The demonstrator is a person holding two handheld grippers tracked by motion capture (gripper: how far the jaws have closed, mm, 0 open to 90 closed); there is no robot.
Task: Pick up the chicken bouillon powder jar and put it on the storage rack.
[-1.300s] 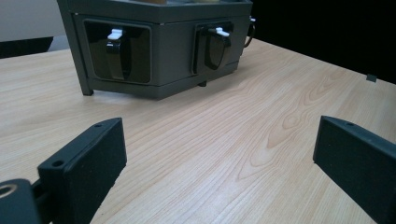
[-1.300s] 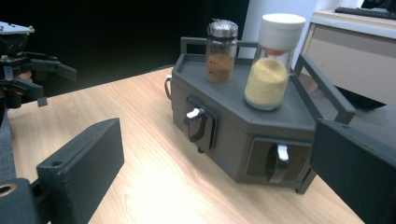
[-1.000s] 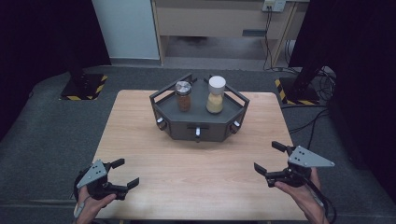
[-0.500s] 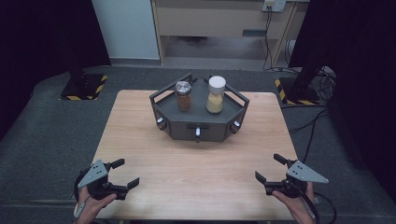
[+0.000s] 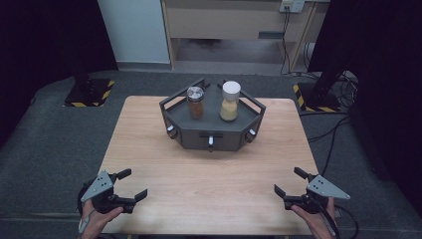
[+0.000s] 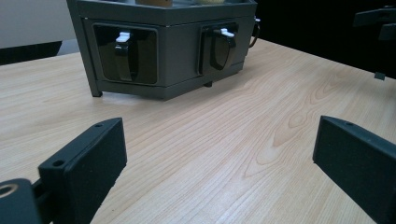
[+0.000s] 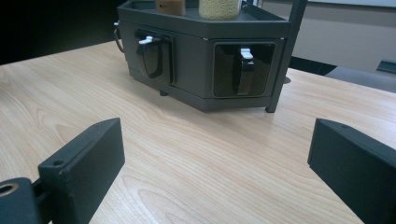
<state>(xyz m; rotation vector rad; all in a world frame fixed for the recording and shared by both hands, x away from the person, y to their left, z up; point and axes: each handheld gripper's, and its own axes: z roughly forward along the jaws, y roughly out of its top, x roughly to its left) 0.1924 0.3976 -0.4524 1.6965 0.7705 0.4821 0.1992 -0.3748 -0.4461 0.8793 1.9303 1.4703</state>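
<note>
In the high view, we see a wooden counter (image 5: 209,174) with a dark grey six-sided rack (image 5: 211,130) standing on its far half. On top of the rack stand two jars: a brown jar with a metal lid (image 5: 195,102) on the left and a pale jar with a white lid (image 5: 230,101) on the right, close to each other but apart. We hold the left tongs (image 5: 133,185) near the front left corner of the counter, and the jaws are spread with nothing between them. The right tongs (image 5: 289,182) are near the front right corner, also spread and empty. Both tongs are well apart from the rack.

In the left gripper view, we look along the two black jaws, which stand wide open over the bare wood (image 6: 224,149). Ahead is the rack (image 6: 180,56), and two of its side faces carry dark handles with white tips (image 6: 123,53). At the top right edge we see a part of the other tongs (image 6: 373,21).

In the right gripper view, the jaws are again wide apart and hold nothing. The rack (image 7: 191,60) stands ahead on the counter (image 7: 210,163), and the bottoms of the two jars show on its top, the pale one (image 7: 219,8) to the right of the brown one (image 7: 170,6).
</note>
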